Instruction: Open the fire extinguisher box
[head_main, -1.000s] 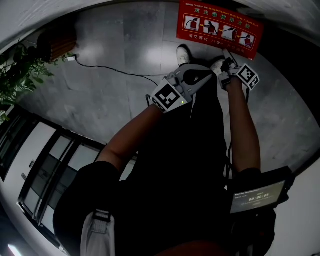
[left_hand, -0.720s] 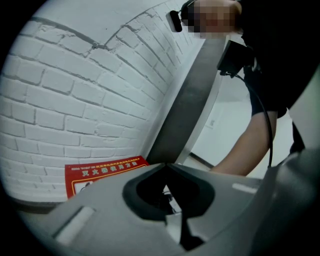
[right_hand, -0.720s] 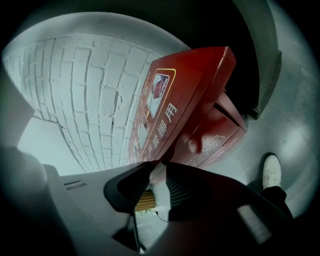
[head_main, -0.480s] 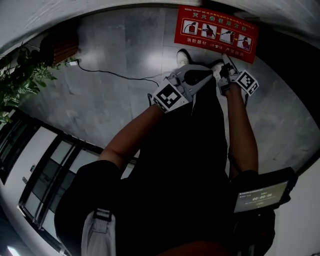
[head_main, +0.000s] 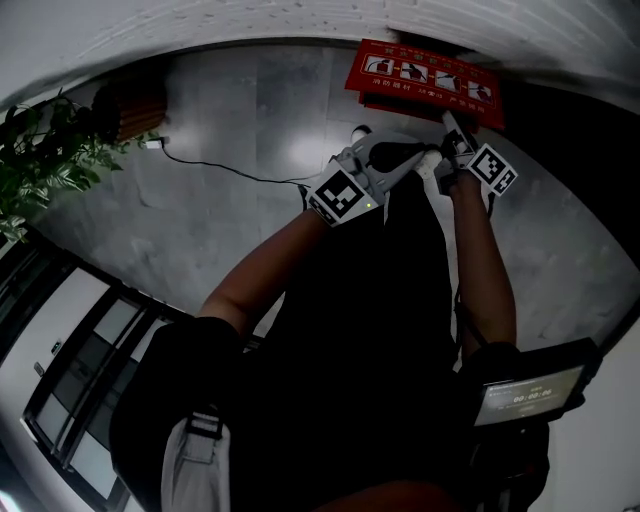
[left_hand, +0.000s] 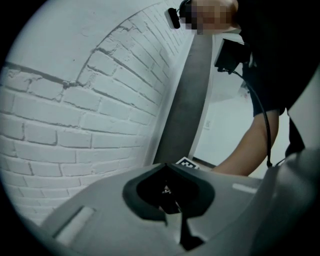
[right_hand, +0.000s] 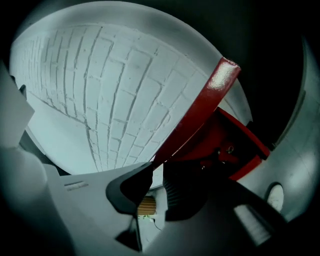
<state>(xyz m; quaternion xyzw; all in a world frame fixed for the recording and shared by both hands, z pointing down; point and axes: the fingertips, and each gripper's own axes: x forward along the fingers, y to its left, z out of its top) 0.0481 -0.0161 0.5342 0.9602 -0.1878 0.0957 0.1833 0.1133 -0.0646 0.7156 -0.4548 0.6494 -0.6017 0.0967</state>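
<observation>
Now | box lid tilted up since earlier | right claw closing on its edge | left claw together

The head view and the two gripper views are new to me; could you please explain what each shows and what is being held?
No robot: a person holds a two-fingered gripper in each hand. The head view looks down from the person's head to a grey floor, a cable, a plant and a red fire extinguisher box against a white brick wall. Each gripper view looks along that gripper's own fingers. The left gripper is shut and empty. The right gripper is closing its fingers at the edge of the box's raised lid; whether they pinch it yet is unclear.
</observation>
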